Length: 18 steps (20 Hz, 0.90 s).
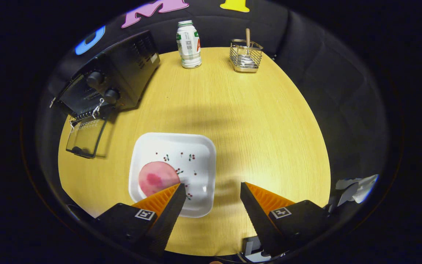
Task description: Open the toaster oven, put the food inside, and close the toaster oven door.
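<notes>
Gripper view shows your toaster oven (117, 79) door (85, 136) already down, food (157, 178) on the plate (196, 146), gripper (213, 189) fingers spread, loading and closing left.

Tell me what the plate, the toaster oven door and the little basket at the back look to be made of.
Plate: glossy white ceramic or melamine, judging by its sheen and printed cherries. Toaster oven door, hanging open: clear glass in a dark frame, since the table shows through it. Basket: shiny wire, likely steel. The gripper hovers open, the plate's near edge between its fingers.
</notes>
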Motion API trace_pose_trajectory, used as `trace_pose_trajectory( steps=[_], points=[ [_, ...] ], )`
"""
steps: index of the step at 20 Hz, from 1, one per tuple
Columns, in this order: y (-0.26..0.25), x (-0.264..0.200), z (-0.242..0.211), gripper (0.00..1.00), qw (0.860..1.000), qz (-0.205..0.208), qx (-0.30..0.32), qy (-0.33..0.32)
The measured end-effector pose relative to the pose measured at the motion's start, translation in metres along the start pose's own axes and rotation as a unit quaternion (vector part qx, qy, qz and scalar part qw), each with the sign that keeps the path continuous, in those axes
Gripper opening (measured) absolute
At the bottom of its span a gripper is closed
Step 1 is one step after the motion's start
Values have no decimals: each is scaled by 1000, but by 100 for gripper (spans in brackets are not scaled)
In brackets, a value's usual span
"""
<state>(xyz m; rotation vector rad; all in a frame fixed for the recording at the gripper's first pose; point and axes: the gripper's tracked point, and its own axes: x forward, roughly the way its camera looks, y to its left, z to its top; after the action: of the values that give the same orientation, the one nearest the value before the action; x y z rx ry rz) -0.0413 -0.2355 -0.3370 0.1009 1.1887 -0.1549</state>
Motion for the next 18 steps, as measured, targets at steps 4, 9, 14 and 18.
trace_pose_trajectory(
  steps=[4,9,14,18],
  points=[
    [6,17,-9,98,999,10,15,39],
    [14,22,-8,87,998,8,22,59],
    [15,23,-10,50,994,21,31,99],
    [7,25,-10,15,990,47,81,105]
  ],
)
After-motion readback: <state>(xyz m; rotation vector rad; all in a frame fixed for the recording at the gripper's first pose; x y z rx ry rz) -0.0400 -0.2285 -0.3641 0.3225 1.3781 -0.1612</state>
